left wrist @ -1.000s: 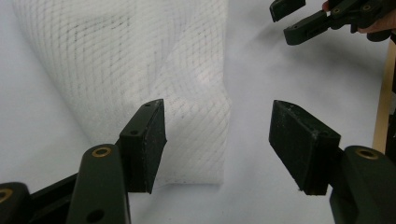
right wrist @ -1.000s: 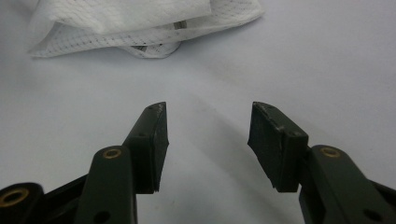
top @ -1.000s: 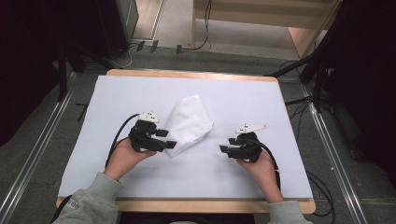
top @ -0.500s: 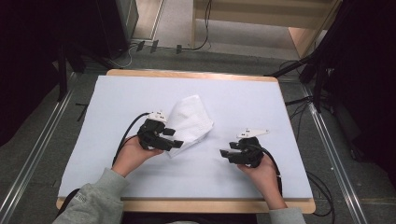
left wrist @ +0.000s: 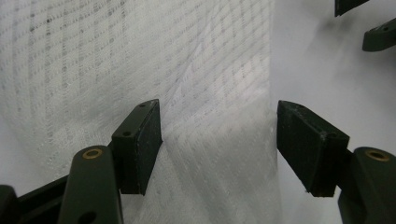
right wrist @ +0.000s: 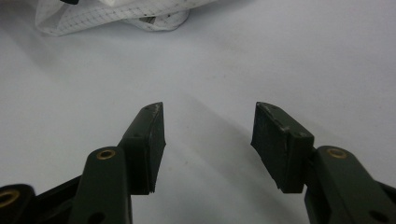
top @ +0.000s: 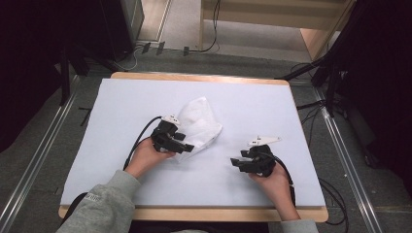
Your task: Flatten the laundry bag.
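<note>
The white mesh cloth [top: 198, 125] lies crumpled near the middle of the desk [top: 252, 104]. The left gripper [left wrist: 219, 135] is at its near edge, jaws apart with the cloth between them, perhaps touching it. The right gripper [right wrist: 208, 135], jaws apart and empty, is well to the right of the cloth.

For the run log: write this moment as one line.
left tongs: open, jaws astride white mesh cloth edge | right tongs: open, over bare white table cover, apart from cloth | cloth: crumpled, lying flat
</note>
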`<state>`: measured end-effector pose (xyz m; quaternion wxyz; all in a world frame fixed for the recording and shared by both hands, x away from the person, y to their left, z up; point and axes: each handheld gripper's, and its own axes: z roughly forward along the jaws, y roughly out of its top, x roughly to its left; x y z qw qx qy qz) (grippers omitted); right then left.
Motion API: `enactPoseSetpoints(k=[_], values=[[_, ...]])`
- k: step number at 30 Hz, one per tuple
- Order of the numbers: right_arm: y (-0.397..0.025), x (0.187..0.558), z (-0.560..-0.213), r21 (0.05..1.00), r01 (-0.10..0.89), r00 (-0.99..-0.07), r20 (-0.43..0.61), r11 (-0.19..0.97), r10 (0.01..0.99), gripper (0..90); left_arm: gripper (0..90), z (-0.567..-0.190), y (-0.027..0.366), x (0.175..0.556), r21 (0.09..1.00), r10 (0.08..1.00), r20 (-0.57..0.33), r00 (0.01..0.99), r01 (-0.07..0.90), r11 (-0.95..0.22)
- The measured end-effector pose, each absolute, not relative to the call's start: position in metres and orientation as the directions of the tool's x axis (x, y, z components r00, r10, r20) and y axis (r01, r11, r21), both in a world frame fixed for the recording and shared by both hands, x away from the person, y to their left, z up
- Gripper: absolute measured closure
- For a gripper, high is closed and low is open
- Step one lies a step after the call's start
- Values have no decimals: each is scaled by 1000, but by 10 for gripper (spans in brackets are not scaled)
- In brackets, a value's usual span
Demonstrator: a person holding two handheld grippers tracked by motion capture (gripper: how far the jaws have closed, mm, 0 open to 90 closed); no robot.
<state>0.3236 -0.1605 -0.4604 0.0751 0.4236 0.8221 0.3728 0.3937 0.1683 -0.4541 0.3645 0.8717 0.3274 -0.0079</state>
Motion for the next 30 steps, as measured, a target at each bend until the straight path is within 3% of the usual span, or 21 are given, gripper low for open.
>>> enactPoseSetpoints(k=[9, 12, 16, 19, 21, 24, 30], values=[[-160, 324, -462, 670, 641, -631, 182, 375, 754, 453, 275, -460, 159, 390, 641, 568, -187, 802, 538, -548], [-160, 324, -462, 670, 642, -629, 181, 373, 756, 452, 348, -459, 158, 388, 642, 589, -143, 795, 528, -556], [-160, 324, -461, 671, 643, -627, 184, 369, 757, 452, 557, -458, 159, 388, 643, 620, -88, 779, 520, -562], [-159, 325, -461, 680, 637, -630, 186, 365, 754, 458, 747, -456, 161, 391, 625, 634, -109, 766, 549, -555], [-158, 325, -461, 683, 634, -632, 186, 364, 752, 466, 814, -453, 164, 393, 626, 643, -131, 755, 565, -537], [-155, 326, -461, 689, 631, -634, 192, 357, 749, 476, 860, -444, 173, 394, 655, 642, -187, 743, 582, -482], [-145, 327, -461, 693, 619, -650, 191, 368, 735, 489, 867, -428, 193, 395, 721, 642, -293, 708, 605, -338]])
